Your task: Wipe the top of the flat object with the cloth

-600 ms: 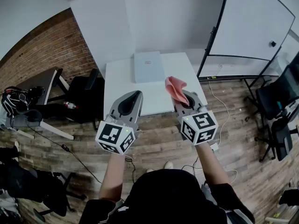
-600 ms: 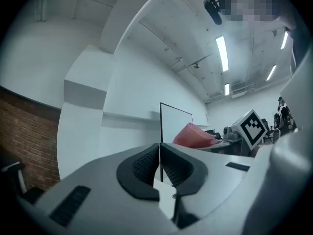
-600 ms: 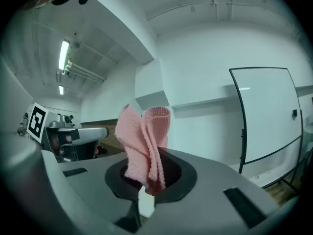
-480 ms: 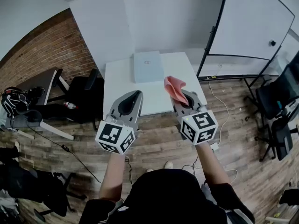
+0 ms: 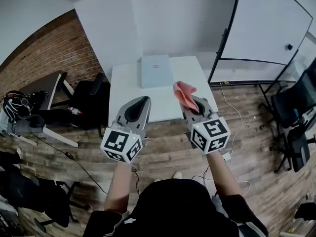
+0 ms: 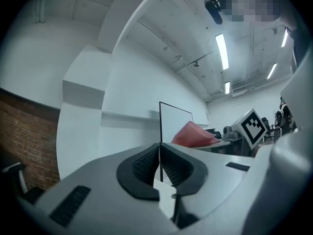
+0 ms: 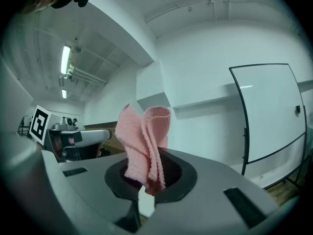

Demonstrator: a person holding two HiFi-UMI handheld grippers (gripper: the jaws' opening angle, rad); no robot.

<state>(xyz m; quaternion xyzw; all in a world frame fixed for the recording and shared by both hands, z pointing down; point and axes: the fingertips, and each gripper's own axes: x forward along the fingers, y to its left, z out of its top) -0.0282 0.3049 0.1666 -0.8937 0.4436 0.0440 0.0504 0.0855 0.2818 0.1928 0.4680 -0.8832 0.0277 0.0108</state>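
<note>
The brick wall (image 5: 44,58) fills the upper left of the head view, and the whiteboard (image 5: 261,23) on a black frame fills the upper right. Between them, at the upper centre, stands the white table (image 5: 126,83), with a black office chair (image 5: 86,95) just beside its left edge. The left gripper (image 5: 144,99) and the right gripper (image 5: 193,102) are held side by side over the near edge of the table. The flat object (image 5: 157,70), a pale blue-grey box, lies at the far middle of the table, apart from both grippers. The left jaws are pressed together with nothing between them. The right jaws are clamped on the pink knitted cloth (image 7: 144,141), which stands up folded from them.
</note>
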